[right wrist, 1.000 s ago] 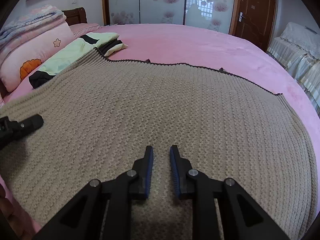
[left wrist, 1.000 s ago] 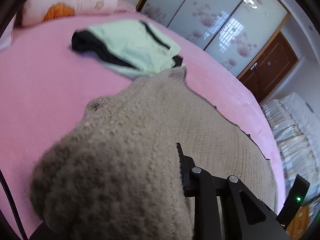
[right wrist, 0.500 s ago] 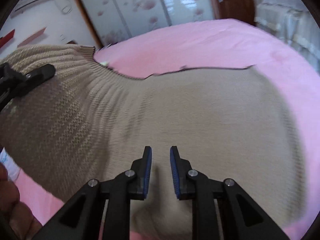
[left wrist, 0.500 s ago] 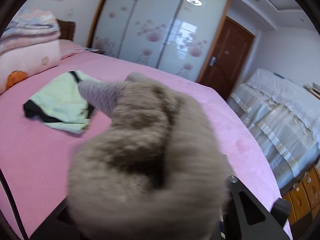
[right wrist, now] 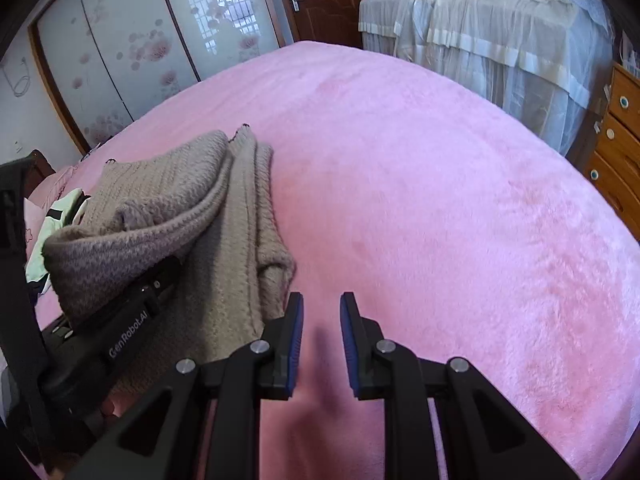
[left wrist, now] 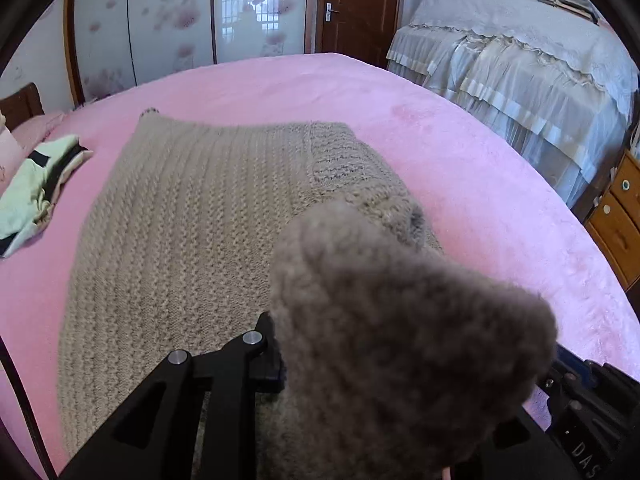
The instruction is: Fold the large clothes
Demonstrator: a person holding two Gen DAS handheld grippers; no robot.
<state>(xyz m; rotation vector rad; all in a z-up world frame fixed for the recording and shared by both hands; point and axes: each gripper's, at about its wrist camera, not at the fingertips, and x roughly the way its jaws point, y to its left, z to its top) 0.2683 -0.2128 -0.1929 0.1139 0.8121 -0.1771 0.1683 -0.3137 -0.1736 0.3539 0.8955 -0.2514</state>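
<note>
A large beige knitted sweater [left wrist: 192, 224] lies on the pink bed [left wrist: 480, 184], one side folded over onto itself. My left gripper [left wrist: 320, 364] is shut on a bunched fold of the sweater [left wrist: 400, 320], which covers its right finger and drapes over it. In the right wrist view the sweater [right wrist: 224, 216] is a folded stack at the left, with the left gripper's body [right wrist: 120, 344] under its raised edge. My right gripper [right wrist: 320, 344] is open and empty, low over bare pink bed just right of the sweater.
A folded mint-green and black garment [left wrist: 32, 188] lies at the bed's left side. A second bed with a white ruffled cover [left wrist: 520, 64] stands to the right, a wooden drawer chest [left wrist: 620, 208] beside it. Sliding wardrobe doors [left wrist: 180, 20] and a brown door [left wrist: 352, 4] stand behind.
The left gripper carried the sweater's left side up and across to the right, folding it over. The right gripper came off the sweater and now hovers over bare bed.
</note>
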